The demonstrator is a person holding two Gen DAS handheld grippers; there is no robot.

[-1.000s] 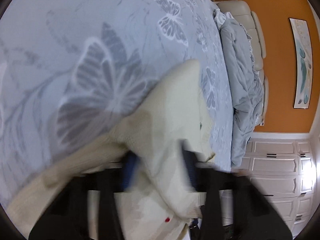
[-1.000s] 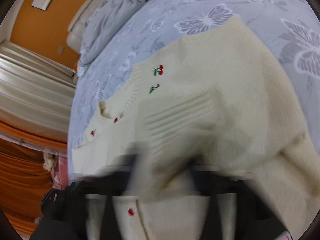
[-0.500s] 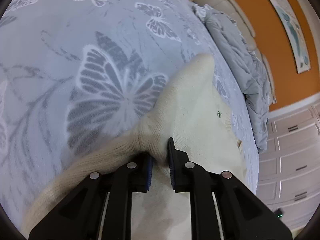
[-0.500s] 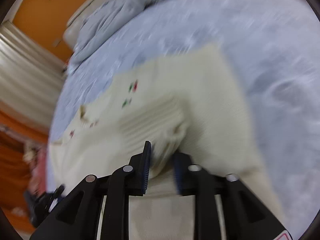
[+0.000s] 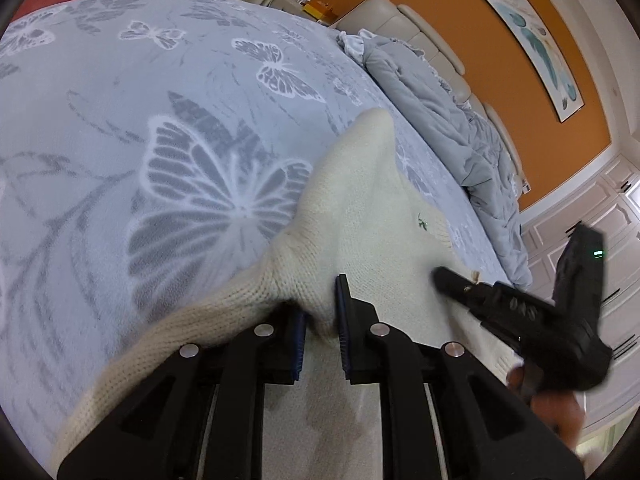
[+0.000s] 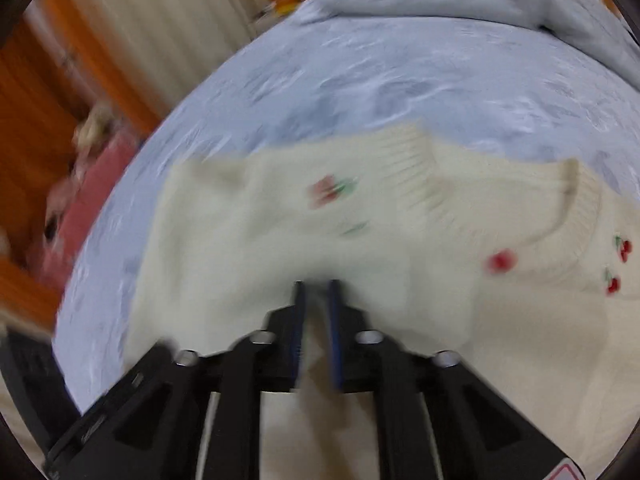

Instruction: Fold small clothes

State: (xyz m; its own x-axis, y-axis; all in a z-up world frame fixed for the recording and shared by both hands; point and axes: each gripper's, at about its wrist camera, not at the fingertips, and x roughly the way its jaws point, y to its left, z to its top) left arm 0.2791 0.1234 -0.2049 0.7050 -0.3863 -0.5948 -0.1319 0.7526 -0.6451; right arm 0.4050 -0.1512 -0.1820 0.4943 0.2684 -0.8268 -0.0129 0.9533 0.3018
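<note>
A small cream knit cardigan (image 5: 360,208) with embroidered cherries and red buttons lies on the butterfly-print bed sheet (image 5: 120,120). My left gripper (image 5: 320,312) is shut on a bunched fold where the sleeve meets the body. My right gripper (image 6: 318,304) is shut on a fold of the cardigan (image 6: 280,240), with the ribbed collar and cherries beyond it; this view is motion-blurred. The right gripper also shows in the left wrist view (image 5: 520,312), held by a hand above the cardigan's right part.
A rumpled grey duvet (image 5: 440,112) lies along the far side of the bed against a beige headboard (image 5: 400,16). An orange wall and white cabinets (image 5: 600,208) stand beyond. In the right wrist view, a pink item (image 6: 80,208) and curtains sit off the bed's left side.
The right gripper has swung round with its fold of cardigan, so the collar now lies ahead of it. The left gripper keeps its hold; the right gripper has come into its view.
</note>
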